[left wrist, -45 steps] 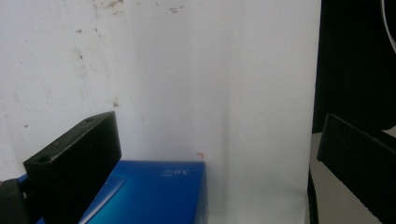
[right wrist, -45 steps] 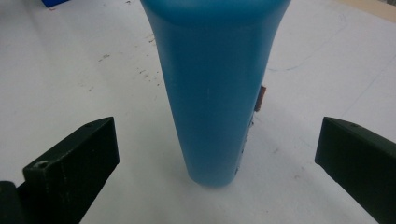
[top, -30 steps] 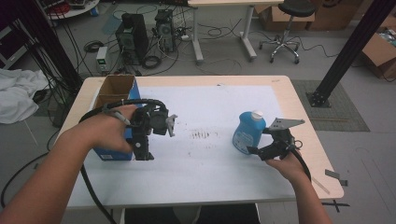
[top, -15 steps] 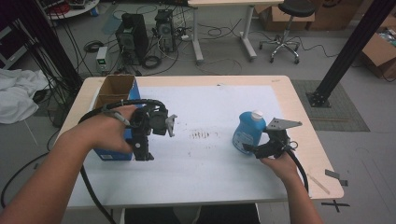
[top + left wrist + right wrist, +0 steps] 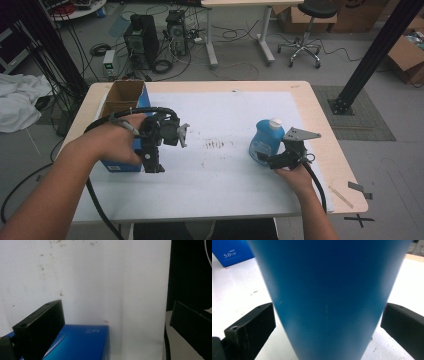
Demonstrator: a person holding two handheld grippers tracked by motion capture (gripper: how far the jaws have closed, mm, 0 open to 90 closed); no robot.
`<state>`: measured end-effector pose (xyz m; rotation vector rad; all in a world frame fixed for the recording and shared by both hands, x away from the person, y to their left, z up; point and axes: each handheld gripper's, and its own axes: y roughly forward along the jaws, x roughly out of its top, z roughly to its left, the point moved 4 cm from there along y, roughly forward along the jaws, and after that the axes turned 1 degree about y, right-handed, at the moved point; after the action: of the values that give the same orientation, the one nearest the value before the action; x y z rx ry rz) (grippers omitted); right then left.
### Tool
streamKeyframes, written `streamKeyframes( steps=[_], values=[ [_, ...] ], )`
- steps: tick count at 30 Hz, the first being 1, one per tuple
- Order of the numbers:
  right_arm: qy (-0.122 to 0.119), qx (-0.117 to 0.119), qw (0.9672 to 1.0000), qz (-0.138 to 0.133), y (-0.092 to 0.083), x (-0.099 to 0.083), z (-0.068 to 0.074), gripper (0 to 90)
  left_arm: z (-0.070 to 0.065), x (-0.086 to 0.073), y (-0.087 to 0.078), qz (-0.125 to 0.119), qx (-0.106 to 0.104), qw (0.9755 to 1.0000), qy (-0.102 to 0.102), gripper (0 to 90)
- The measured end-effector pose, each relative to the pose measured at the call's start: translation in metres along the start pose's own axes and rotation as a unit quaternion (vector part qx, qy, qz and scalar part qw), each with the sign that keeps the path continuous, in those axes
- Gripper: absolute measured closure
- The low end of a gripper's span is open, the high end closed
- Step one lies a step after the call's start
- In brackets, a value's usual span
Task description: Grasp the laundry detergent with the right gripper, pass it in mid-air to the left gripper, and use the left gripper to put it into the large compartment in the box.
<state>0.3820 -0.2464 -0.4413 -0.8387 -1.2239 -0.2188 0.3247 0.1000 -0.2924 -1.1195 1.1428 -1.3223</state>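
Blue cardboard box with an open brown top [image 5: 122,105] stands at the table's left edge; the left gripper [image 5: 150,162] hovers at its near corner, jaws spread wide over the white sheet [image 5: 225,120]. Further right, a blue plastic bottle with a white cap [image 5: 265,140] stands between the right gripper's [image 5: 267,160] parted jaws, not squeezed

Blue bottle [image 5: 332,297] btwn right gripper's [image 5: 328,322] jaws: top & base cut off (label unreadable, blurred); contact w/ jaws unclear.
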Motion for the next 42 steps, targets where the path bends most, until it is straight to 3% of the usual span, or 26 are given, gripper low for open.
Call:
streamKeyframes(
  steps=[13,42],
  values=[
    [0.008,-0.012,0.9998,-0.014,0.0031,-0.0003,0.0001,0.8,0.0002,0.0006,-0.0002,0.001,0.001,1.0000,0.000,0.1],
    [0.005,-0.014,0.9991,-0.040,0.0026,0.0001,0.0020,15.5,0.0009,0.0004,0.0025,0.004,0.000,1.0000,-0.003,0.1]
  ],
)
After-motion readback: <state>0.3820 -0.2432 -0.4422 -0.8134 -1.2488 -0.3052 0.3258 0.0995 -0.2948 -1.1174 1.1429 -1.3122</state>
